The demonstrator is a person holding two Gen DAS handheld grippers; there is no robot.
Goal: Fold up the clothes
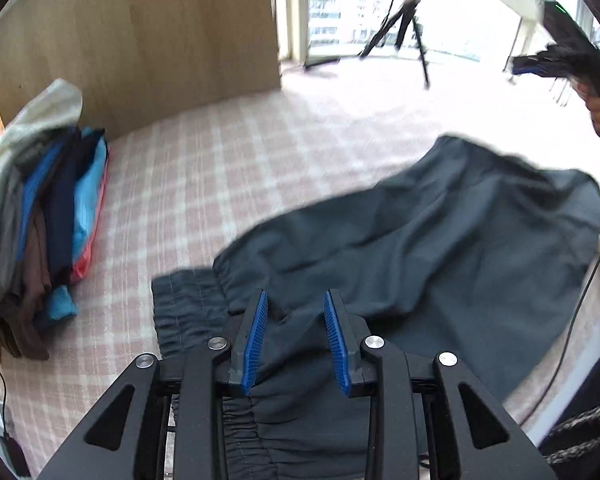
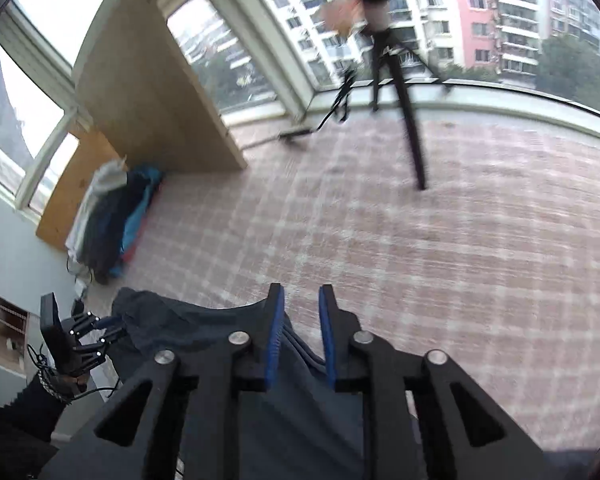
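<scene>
Your checked sheet (image 1: 228, 184) is the biggest thing here, one pink-and-white surface running from the wooden panel (image 1: 140, 32) out to the window sill. On it lies one dark garment, the trousers (image 1: 420, 248), spread across your near right part of the sheet, its gathered waistband at the near edge under your left gripper (image 1: 296, 332). That gripper's two blue pads stand spread, with cloth between and below them but not pinched. Your right gripper (image 2: 300, 334) is up off the sheet; its pads are apart too, with a fold of the trousers (image 2: 296, 360) lying between them, and you cannot tell if they grip it. One pile (image 1: 48, 216) of folded clothes sits at the far left by the panel, well apart from the trousers. One tripod (image 2: 400, 92) stands at the far edge. Between pile and trousers the sheet is bare.
</scene>
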